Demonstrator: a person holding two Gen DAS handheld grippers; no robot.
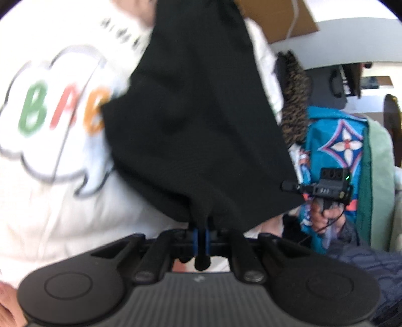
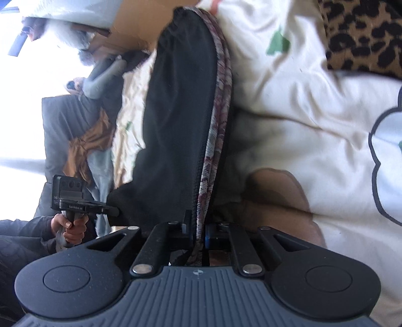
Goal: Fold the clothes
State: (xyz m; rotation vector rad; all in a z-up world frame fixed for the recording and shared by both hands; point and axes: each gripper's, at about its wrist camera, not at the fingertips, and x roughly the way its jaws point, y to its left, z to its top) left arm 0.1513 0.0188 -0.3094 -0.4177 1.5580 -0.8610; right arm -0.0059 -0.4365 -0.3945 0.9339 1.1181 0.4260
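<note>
The white cloth (image 1: 50, 201) spread under everything carries a cloud-shaped outline (image 1: 50, 120) with big coloured letters, a green "B", a red "A" and part of an orange one; smaller dark lettering above it is too blurred to read. On the side of the left gripper (image 2: 114, 210), seen from the right wrist, a small line of print seems to say "GenRobot AI", though it is tiny.

The black garment (image 1: 191, 120) hangs between the two tools. The left gripper (image 1: 201, 227) has its jaws pinched together on a bunched corner of it. The right gripper (image 2: 199, 226) is clamped on the other edge, where a patterned maroon-and-grey lining (image 2: 218, 130) shows beside the black.

Around them the surface is heaped with clothes: a leopard-print piece (image 2: 361, 35), a teal fabric with a flower-in-diamond motif (image 1: 346, 146), something pale green (image 1: 379, 161). A cardboard box (image 1: 284, 20) stands behind. Each hand (image 2: 72, 227) grips a handle, in dark sleeves
</note>
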